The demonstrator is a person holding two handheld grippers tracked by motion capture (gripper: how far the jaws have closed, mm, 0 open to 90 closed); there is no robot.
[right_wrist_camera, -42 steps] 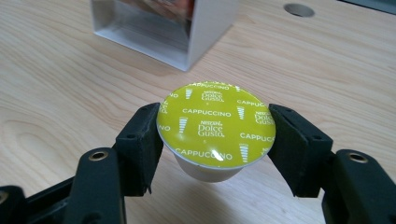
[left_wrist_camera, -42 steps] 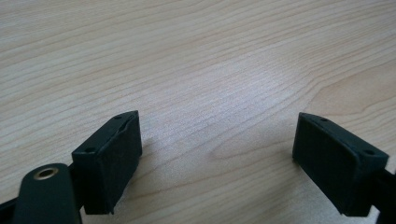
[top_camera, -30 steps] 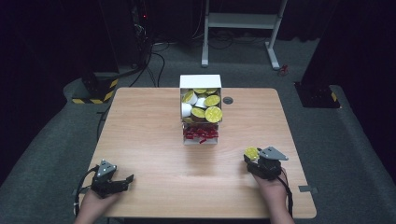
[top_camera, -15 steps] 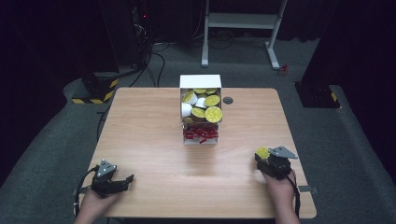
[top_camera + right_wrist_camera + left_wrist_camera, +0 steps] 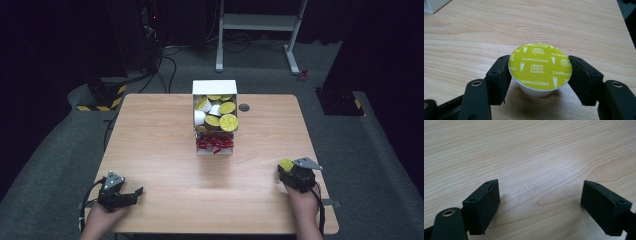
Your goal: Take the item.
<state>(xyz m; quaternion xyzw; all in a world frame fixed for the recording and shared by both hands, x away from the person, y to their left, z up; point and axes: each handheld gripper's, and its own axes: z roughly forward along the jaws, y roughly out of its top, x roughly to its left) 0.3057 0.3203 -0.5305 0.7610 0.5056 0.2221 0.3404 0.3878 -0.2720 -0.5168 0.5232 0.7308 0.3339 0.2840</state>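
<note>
A coffee capsule with a yellow-green "Cappuccino" foil lid stands upright on the wooden table near its right front corner. My right gripper is shut on the capsule, one black pad against each side of its rim; the jaws have just eased open a touch, with the pads still touching. In the high view the right gripper rests low over the table. My left gripper lies at the left front of the table. Its jaws are open, with bare wood between them.
A white box at the table's far middle holds several more capsules with yellow-green lids. In front of it sits a low tray of red items. A dark round grommet lies to the right of the box.
My right gripper has carried the capsule to the right and down toward the table's right front corner. The left gripper has stayed in place.
</note>
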